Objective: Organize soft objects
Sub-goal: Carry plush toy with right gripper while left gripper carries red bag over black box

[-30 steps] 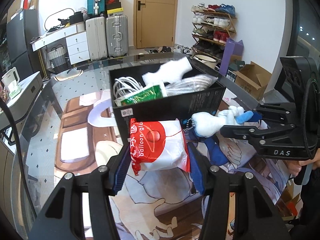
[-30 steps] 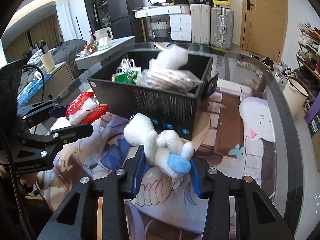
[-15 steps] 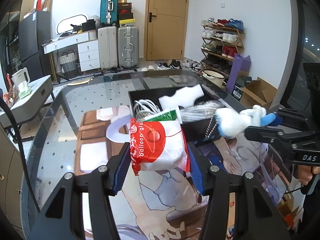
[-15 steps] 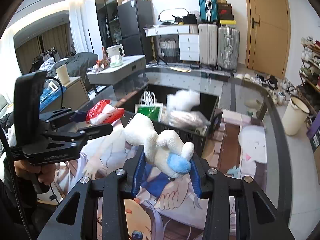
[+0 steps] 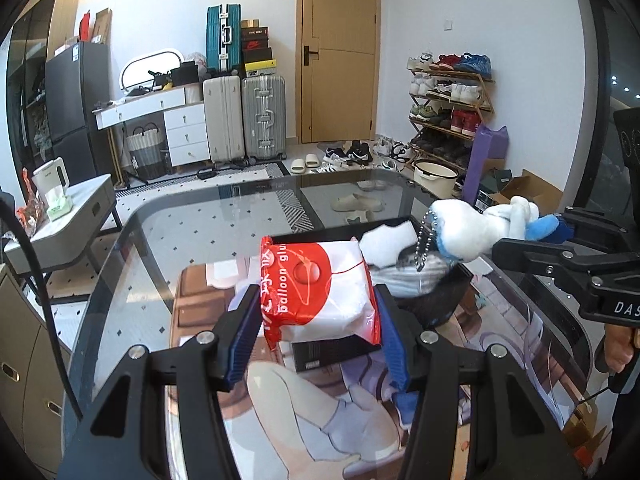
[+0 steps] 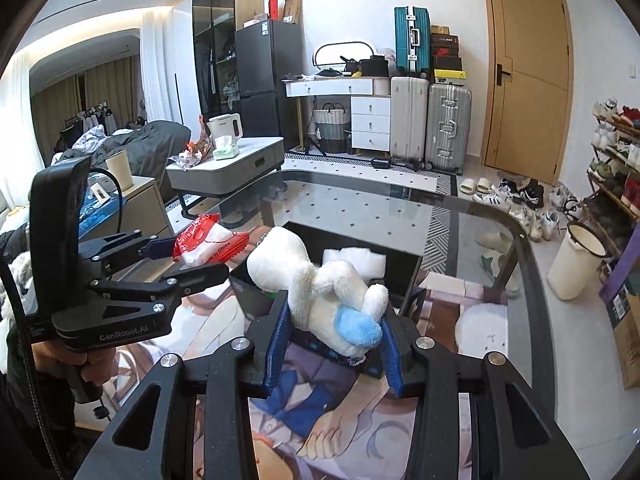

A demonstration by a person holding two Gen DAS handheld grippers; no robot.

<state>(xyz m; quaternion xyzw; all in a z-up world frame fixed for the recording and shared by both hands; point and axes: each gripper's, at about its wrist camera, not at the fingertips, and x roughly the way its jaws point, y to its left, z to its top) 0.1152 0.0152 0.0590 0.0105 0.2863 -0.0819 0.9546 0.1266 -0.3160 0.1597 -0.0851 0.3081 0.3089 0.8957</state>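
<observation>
Gripping a red-and-white packet [image 5: 320, 288] and plush toy [image 6: 320, 296], both grippers' fingers [image 5: 240, 340] hide most of the black box [image 5: 432, 304].

An open black box [image 6: 404, 276] on the glass table [image 6: 460, 216] is partly filled with white padding [image 6: 354, 258], leaving some room inside. Bare glass beyond the box is open. Both grippers are held close together above it.

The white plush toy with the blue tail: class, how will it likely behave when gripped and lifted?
The white plush toy probably squashes: its body bulges out above the right tool. It looks light, since its head sticks out unsupported without drooping. Its ball chain will likely swing and could snag.
</observation>
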